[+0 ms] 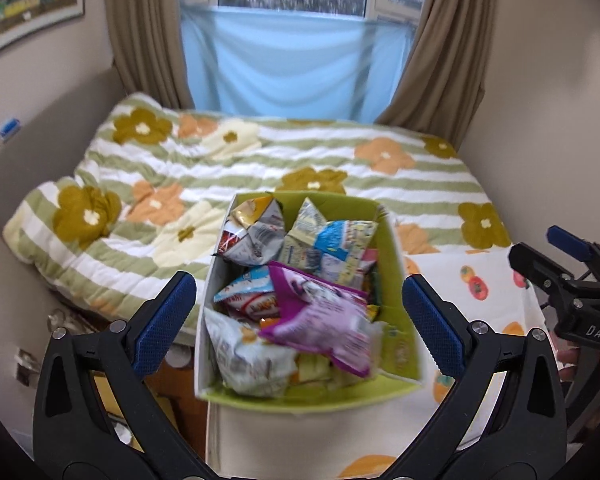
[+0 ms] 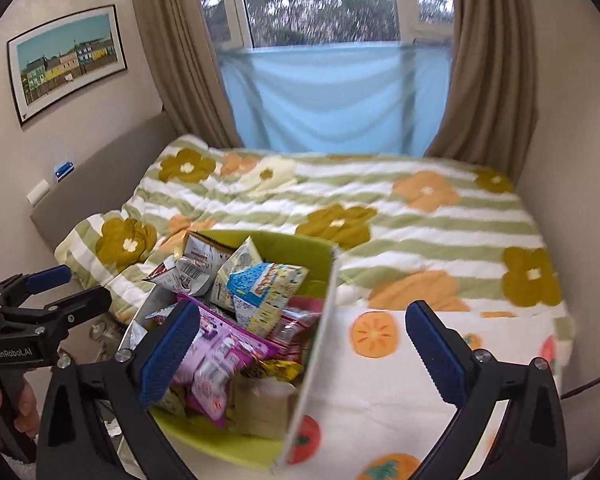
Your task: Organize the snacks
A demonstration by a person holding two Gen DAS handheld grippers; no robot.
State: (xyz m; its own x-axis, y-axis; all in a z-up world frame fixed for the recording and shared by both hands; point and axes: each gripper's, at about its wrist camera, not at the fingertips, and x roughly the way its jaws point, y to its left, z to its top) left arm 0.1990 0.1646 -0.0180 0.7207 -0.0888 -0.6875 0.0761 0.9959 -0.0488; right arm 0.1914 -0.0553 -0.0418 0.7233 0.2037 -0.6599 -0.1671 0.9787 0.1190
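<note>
A green and white box stands on a fruit-print cloth at the foot of the bed, heaped with snack packets. A purple packet lies on top, with a blue and yellow packet and a silver packet behind it. My left gripper is open and empty, its fingers either side of the box. My right gripper is open and empty over the box's right wall; it also shows at the right edge of the left wrist view.
The bed with a flowered, green-striped quilt fills the room behind the box. The fruit-print cloth lies to the right. A window with a blue cloth and brown curtains is at the back. Clutter lies on the floor at the left.
</note>
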